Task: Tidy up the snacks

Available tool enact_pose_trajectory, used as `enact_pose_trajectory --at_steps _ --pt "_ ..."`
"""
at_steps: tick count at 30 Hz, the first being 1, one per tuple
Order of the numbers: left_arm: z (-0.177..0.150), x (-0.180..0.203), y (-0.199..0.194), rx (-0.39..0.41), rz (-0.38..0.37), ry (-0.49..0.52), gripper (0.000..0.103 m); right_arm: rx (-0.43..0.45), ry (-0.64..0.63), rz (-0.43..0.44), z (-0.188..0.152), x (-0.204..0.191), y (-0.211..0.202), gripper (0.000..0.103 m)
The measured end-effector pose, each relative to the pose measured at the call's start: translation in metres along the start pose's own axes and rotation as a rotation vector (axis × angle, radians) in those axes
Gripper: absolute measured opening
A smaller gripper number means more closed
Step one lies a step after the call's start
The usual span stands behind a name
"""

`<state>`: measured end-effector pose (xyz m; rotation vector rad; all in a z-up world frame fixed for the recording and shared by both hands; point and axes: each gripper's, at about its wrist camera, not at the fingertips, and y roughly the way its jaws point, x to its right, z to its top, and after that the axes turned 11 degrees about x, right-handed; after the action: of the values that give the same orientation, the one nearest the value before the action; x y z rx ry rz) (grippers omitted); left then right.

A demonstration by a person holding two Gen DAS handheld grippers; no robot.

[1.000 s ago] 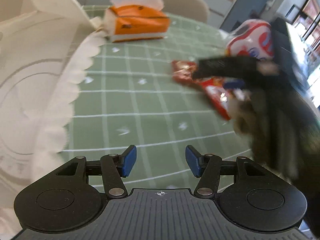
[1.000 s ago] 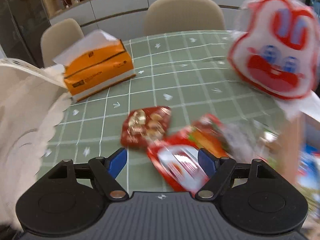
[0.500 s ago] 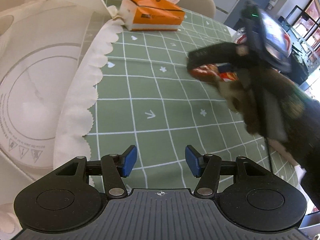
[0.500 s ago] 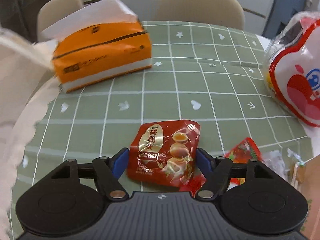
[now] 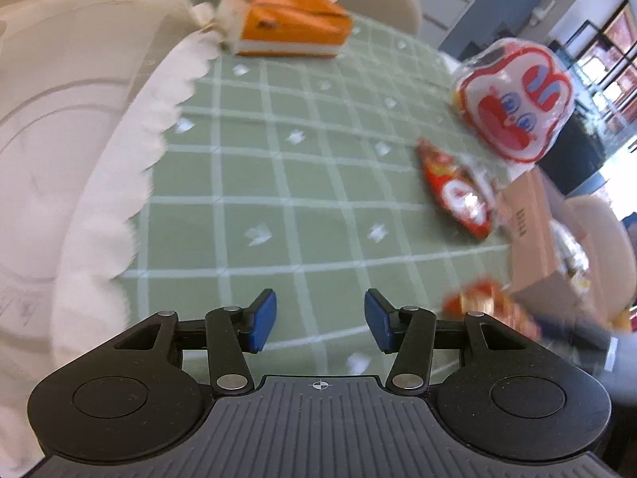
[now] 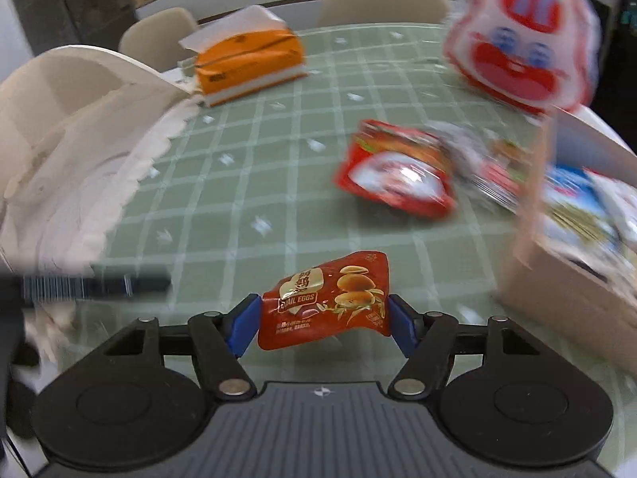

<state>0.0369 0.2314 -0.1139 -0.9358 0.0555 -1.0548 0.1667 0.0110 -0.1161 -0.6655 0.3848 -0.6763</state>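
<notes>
My right gripper (image 6: 324, 324) is shut on a small red quail-egg packet (image 6: 326, 298) and holds it above the green checked table. The packet also shows blurred at the lower right of the left wrist view (image 5: 483, 304). A larger red snack bag (image 6: 394, 167) lies on the table ahead; it also shows in the left wrist view (image 5: 456, 193). A cardboard box (image 6: 565, 283) holding several snack packs stands at the right. My left gripper (image 5: 320, 320) is open and empty over the table.
An orange tissue pack (image 6: 247, 65) lies at the far side. A white scalloped cloth over a white appliance (image 5: 59, 151) fills the left. A big red-and-white cartoon-face bag (image 6: 517, 36) stands at the far right. Beige chairs stand behind the table.
My right gripper has closed on the quail-egg packet and lifted it off the table, moving back toward the box. The left gripper has swung slightly; the right arm has left its view's centre.
</notes>
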Motion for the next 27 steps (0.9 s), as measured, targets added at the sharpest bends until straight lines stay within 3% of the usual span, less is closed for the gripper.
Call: enact_pose_trajectory --at_steps 5,8,12,14,16,19,22,27 --pt "0.036 0.043 0.025 0.047 -0.115 0.003 0.054 -0.026 0.065 0.033 -0.028 0.037 -0.017 0.071" --pt "0.056 0.074 0.054 0.051 -0.138 0.002 0.054 0.009 0.066 -0.007 -0.038 0.054 -0.029 0.072" --pt "0.073 0.117 0.095 0.045 -0.058 0.082 0.054 0.033 0.018 -0.029 -0.046 0.071 -0.043 0.072" --pt "0.076 0.141 0.108 0.063 -0.054 0.163 0.054 0.034 0.010 -0.045 -0.051 0.081 -0.048 0.072" --pt "0.073 0.170 0.124 0.056 -0.056 0.280 0.054 0.022 0.030 -0.049 -0.058 0.095 -0.051 0.072" --pt "0.057 0.206 0.156 0.020 0.024 0.508 0.054 0.003 0.067 -0.065 -0.066 0.113 -0.053 0.072" --pt "0.039 0.213 0.176 -0.017 0.080 0.606 0.058 0.007 0.096 -0.077 -0.072 0.126 -0.059 0.072" --pt "0.026 0.195 0.155 0.003 0.047 0.613 0.057 0.016 0.117 -0.088 -0.075 0.136 -0.064 0.072"
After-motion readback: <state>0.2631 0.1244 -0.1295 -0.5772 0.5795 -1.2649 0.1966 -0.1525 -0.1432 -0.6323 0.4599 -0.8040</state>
